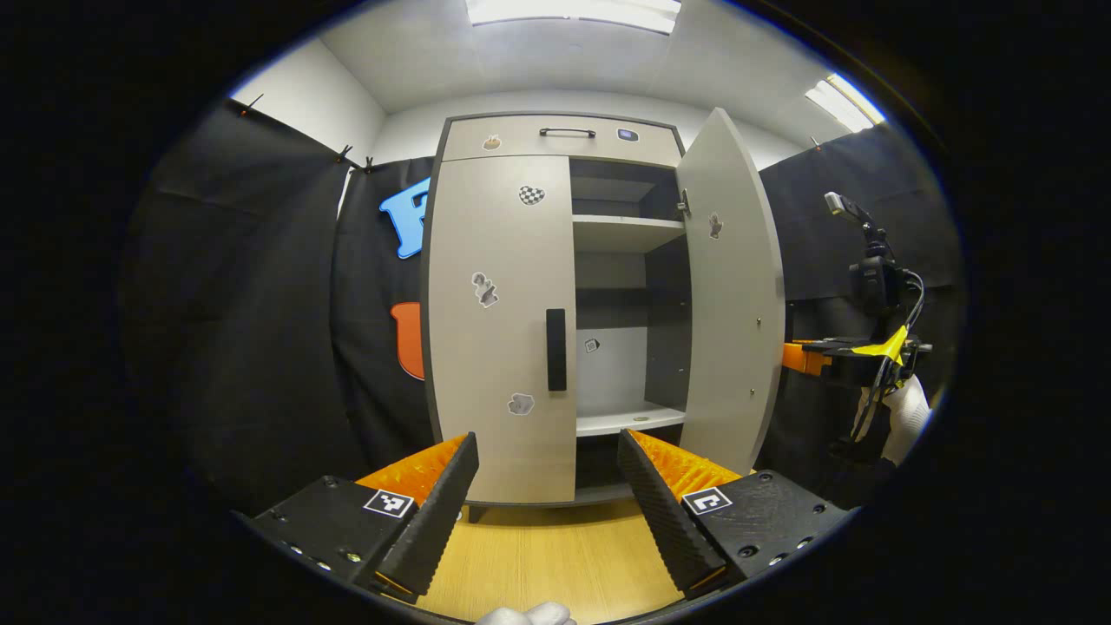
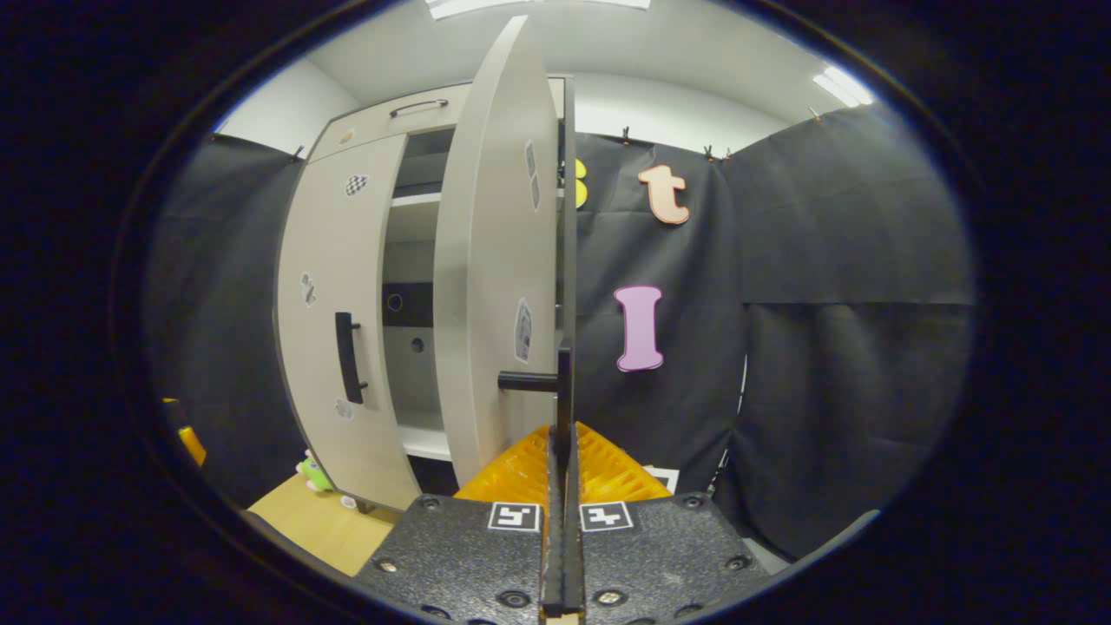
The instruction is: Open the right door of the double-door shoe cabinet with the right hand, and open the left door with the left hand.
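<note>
The grey double-door shoe cabinet (image 1: 499, 260) stands straight ahead in the left gripper view. Its left door (image 1: 495, 347) is closed, with a black vertical handle (image 1: 555, 349) at its inner edge. My left gripper (image 1: 547, 486) is open, a short way in front of and below that handle, holding nothing. The right door (image 1: 729, 295) is swung outward. In the right gripper view this door (image 2: 495, 260) is seen nearly edge-on, and my right gripper (image 2: 562, 460) is shut on its black handle (image 2: 562, 391). The right gripper (image 1: 855, 360) also shows beyond the open door, held by a gloved hand.
A drawer with a black handle (image 1: 567, 132) tops the cabinet; bare shelves (image 1: 625, 221) show inside. The floor is light wood (image 1: 538, 555). A small green toy (image 2: 314, 473) lies on the floor by the cabinet's foot. Black cloth walls close in both sides.
</note>
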A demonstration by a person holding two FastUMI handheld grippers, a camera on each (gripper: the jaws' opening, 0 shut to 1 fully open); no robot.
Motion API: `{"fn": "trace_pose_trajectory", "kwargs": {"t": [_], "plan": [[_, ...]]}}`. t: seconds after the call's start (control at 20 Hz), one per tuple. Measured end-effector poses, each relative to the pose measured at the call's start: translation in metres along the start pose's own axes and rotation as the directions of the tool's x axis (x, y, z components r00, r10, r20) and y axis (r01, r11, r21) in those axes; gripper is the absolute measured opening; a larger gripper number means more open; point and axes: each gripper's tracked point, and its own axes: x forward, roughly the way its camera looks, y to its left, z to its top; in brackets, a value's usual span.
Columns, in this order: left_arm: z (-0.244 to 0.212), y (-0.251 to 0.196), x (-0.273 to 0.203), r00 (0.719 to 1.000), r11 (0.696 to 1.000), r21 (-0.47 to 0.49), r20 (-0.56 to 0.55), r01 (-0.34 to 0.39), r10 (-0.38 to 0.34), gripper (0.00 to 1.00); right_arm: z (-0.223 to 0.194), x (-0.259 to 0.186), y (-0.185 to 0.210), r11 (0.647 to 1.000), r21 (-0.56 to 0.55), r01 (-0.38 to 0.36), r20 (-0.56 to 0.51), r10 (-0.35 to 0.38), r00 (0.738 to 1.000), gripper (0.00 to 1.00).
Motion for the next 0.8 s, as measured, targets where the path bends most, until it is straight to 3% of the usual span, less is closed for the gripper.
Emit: {"fn": "trace_pose_trajectory", "kwargs": {"t": [0.15,0.3,0.4,0.6,0.8], "plan": [[0.002,-0.011,0.007,1.000,1.000,0.000,0.000,0.013,-0.013,0.96,0.000,0.003,-0.026,1.000,-0.005,0.012,-0.004,-0.012,1.000,0.04],[0.005,-0.020,0.016,1.000,1.000,0.004,-0.002,0.009,-0.009,0.96,0.000,0.006,-0.028,0.999,0.010,-0.053,-0.017,0.053,0.998,0.04],[0.003,-0.023,0.019,1.000,1.000,0.002,-0.007,-0.003,0.003,0.96,0.003,0.009,-0.032,0.998,-0.023,-0.061,-0.006,0.061,0.998,0.04],[0.001,-0.025,0.022,1.000,1.000,0.000,-0.014,-0.026,0.026,0.96,0.005,0.008,-0.030,0.995,0.021,-0.093,-0.023,0.094,0.995,0.04],[0.004,-0.017,0.020,0.999,0.999,0.011,-0.009,-0.048,0.048,0.96,0.009,0.003,-0.032,0.997,-0.014,-0.079,-0.013,0.078,0.997,0.04]]}}
